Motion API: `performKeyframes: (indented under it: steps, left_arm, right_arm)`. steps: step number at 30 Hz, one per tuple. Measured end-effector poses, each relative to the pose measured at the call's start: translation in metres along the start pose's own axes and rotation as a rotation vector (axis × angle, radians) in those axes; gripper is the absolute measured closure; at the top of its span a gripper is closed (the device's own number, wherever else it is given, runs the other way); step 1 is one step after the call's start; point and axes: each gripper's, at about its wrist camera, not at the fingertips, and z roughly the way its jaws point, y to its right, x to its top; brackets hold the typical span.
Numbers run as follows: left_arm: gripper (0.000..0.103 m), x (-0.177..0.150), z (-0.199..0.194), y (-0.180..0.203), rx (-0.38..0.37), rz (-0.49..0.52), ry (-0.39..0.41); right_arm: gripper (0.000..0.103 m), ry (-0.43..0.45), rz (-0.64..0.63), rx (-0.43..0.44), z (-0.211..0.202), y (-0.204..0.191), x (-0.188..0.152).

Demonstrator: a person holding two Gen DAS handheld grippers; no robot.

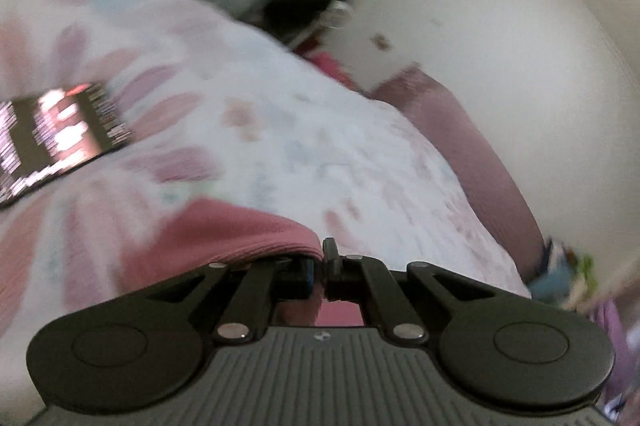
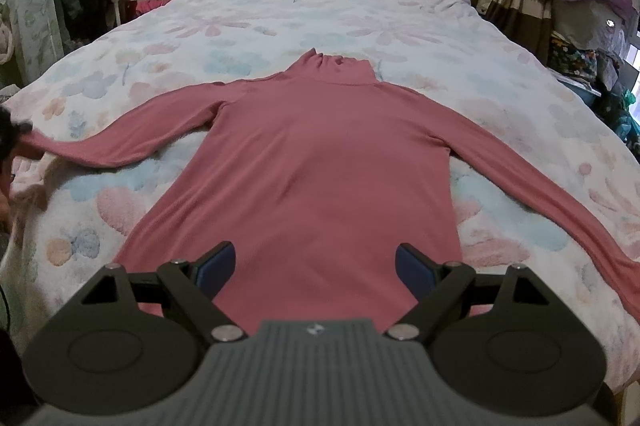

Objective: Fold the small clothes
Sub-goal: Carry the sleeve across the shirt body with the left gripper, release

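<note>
Ribbed pink turtleneck (image 2: 320,162) sprawls on fleecy floral bedspread (image 2: 360,10); left hand-held gripper (image 1: 320,258) pinches its sleeve, right hand-held gripper (image 2: 316,270) gapes empty.

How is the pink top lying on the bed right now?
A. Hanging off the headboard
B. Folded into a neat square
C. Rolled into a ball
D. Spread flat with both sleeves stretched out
D: the pink top lies flat on the flowered bed cover, its sleeves reaching out to either side.

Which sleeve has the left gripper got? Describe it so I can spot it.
On the flowered bed cover lies a pink turtleneck, arms spread. The sleeve stretching to the picture's left edge is the one; its cuff end sits pinched in the shut left gripper.
</note>
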Motion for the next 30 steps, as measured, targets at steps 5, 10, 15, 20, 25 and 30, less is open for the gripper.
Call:
performKeyframes:
  steps: [5, 10, 15, 20, 25, 30]
  left_arm:
    - [0.100, -0.005, 0.007, 0.052, -0.053, 0.224, -0.026]
    - [0.100, -0.019, 0.015, 0.106, -0.116, 0.464, -0.052]
    - [0.100, -0.065, 0.017, 0.187, -0.247, 0.788, -0.090]
    - [0.100, -0.155, -0.005, 0.266, -0.525, 1.196, -0.106]
    - [0.100, -0.265, -0.014, 0.296, -0.689, 1.503, -0.223]
    - [0.099, -0.362, 0.016, 0.270, -0.651, 1.846, -0.386]
  right_arm:
    - [0.020, 0.001, 0.035, -0.011, 0.001, 0.011, -0.002]
    - [0.020, -0.003, 0.084, -0.020, 0.002, 0.030, -0.005]
    - [0.020, 0.002, 0.149, -0.037, 0.001, 0.057, -0.011]
    - [0.020, -0.004, 0.242, -0.077, 0.004, 0.096, -0.019]
    - [0.020, -0.010, 0.362, -0.151, 0.007, 0.145, -0.031]
    - [0.020, -0.017, 0.457, -0.199, 0.003, 0.187, -0.048]
